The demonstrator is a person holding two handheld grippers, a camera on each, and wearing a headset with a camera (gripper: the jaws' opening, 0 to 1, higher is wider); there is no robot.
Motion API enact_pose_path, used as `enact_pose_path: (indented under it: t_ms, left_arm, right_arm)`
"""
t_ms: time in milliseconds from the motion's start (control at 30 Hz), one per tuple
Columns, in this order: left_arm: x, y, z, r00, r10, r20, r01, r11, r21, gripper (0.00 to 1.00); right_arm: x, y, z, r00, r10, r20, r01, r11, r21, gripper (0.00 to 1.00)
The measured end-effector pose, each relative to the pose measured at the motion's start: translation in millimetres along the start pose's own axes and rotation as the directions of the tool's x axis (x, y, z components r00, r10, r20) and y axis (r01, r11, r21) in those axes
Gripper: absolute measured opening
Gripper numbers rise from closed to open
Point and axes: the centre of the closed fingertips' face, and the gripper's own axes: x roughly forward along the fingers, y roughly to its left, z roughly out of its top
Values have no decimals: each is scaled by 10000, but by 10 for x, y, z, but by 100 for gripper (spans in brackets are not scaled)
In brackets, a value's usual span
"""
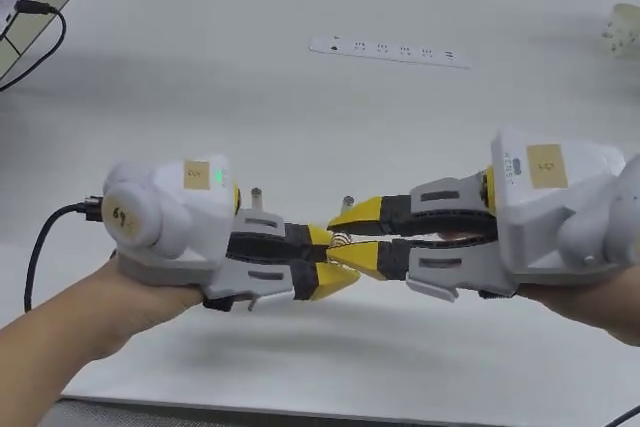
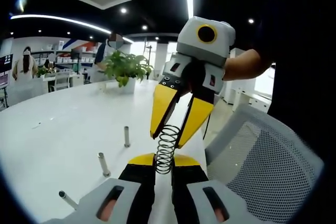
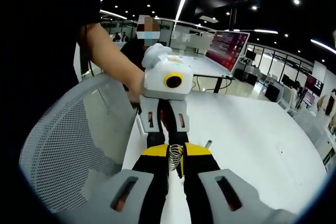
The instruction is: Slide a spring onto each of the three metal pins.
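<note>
A small metal spring (image 1: 341, 239) hangs in the air between the two grippers, which meet tip to tip over the white table (image 1: 300, 117). My left gripper (image 1: 332, 257) (image 2: 164, 160) is shut on the spring's (image 2: 166, 148) near end. My right gripper (image 1: 333, 239) (image 3: 176, 153), coming from the other side, has its yellow fingers closed on the far end of the spring (image 3: 175, 157). In the left gripper view three bare metal pins (image 2: 126, 136) (image 2: 103, 163) (image 2: 67, 199) stand upright on the table to the left. Two pins (image 1: 256, 197) (image 1: 348, 204) show just behind the grippers.
A white power strip (image 1: 390, 50) lies at the table's far middle. A black cable (image 1: 40, 32) runs off the far left corner and a pale cup-like object (image 1: 622, 29) stands far right. A grey mesh chair (image 2: 262, 171) is beside the table.
</note>
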Motion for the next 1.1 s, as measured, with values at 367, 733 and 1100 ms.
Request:
enact_pose_path:
  t_ms: [367,733,1100]
  left_arm:
    - [12,15,45,9999,109,45,-109,9999,86,4]
    - [-7,28,33,9998,192,-2,-192,9998,61,8]
    - [-4,12,30,9997,223,-39,-223,9997,24,15]
  right_arm:
    - [-8,-21,21,9999,-3,-120,1,9999,-140,7]
    - [-13,-17,17,9998,-5,-177,3,9999,-121,7]
    - [-27,-41,46,9997,-8,-234,2,9997,-238,7]
